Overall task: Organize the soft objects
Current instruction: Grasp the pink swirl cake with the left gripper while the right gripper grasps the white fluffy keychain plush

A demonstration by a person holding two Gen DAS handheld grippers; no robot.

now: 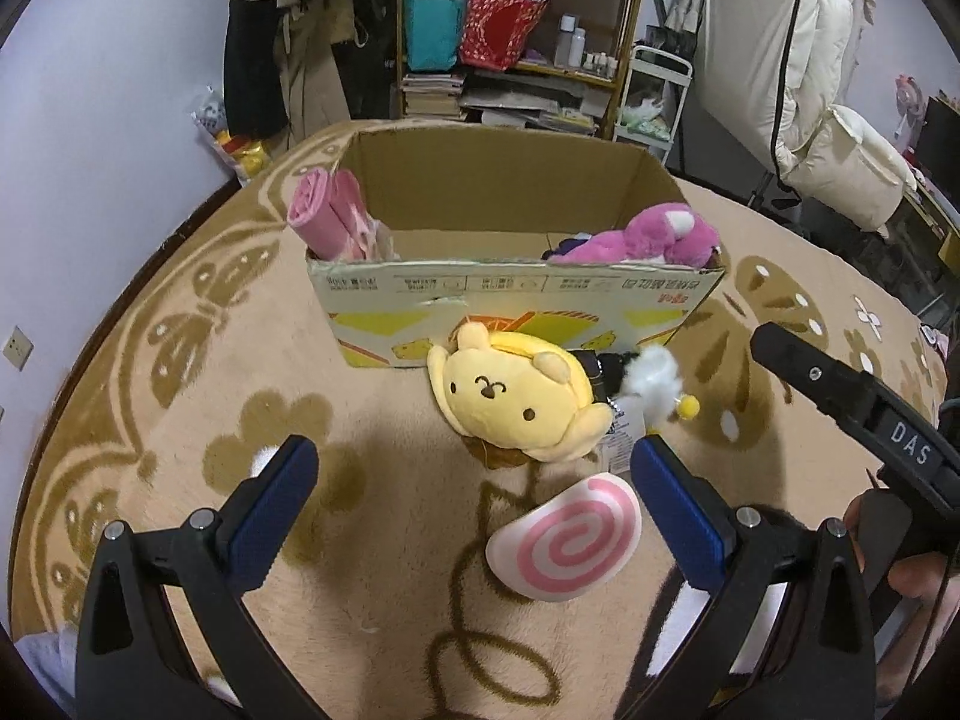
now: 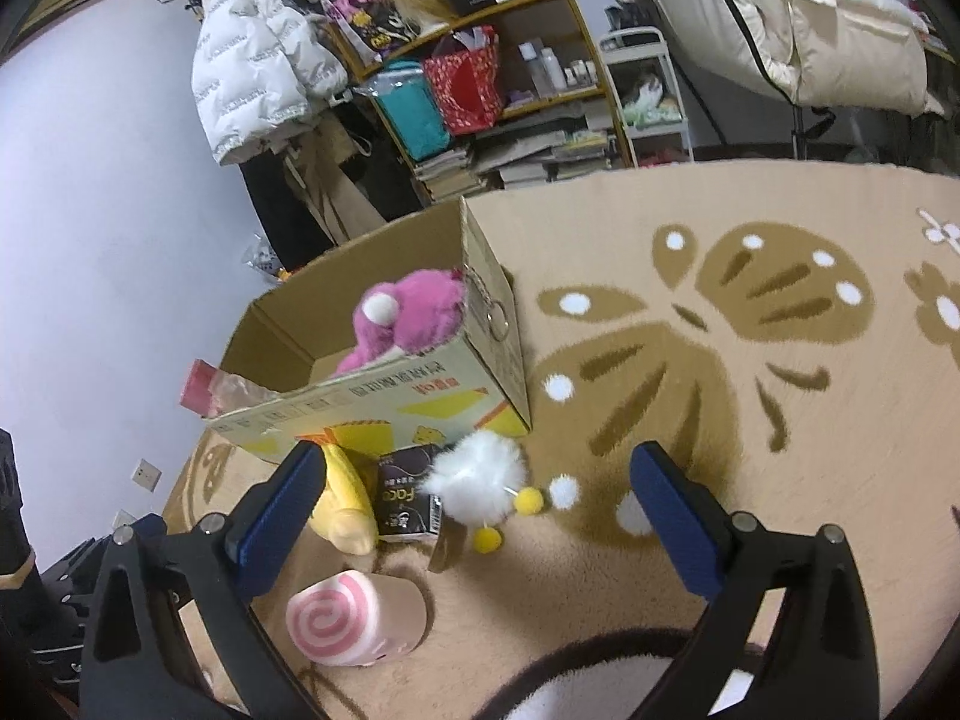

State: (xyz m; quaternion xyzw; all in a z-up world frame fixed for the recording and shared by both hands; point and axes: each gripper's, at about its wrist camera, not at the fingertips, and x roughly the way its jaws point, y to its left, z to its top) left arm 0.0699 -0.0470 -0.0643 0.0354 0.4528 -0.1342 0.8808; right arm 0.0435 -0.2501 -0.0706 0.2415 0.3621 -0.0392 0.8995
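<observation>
A cardboard box (image 1: 510, 294) (image 2: 384, 402) stands on the beige blanket, holding a pink plush bear (image 1: 654, 234) (image 2: 408, 315) at its right end and a pink rolled cloth (image 1: 327, 216) (image 2: 210, 390) at its left. In front of it lie a yellow plush dog (image 1: 516, 396) (image 2: 345, 504), a white fluffy toy with yellow pompoms (image 1: 654, 384) (image 2: 480, 477), a small black packet (image 2: 405, 495) and a pink-swirl squishy roll (image 1: 564, 546) (image 2: 342, 618). My left gripper (image 1: 474, 498) is open, low over the blanket before the dog. My right gripper (image 2: 474, 498) is open, near the white toy.
The blanket (image 1: 360, 630) (image 2: 750, 360) with brown butterfly patterns covers the surface. Behind stand a cluttered shelf (image 1: 516, 30) (image 2: 498, 78), hanging coats (image 1: 288, 60) and a white padded jacket (image 2: 264, 66). The right gripper's black body (image 1: 858, 414) and a hand (image 1: 918, 576) show in the left wrist view.
</observation>
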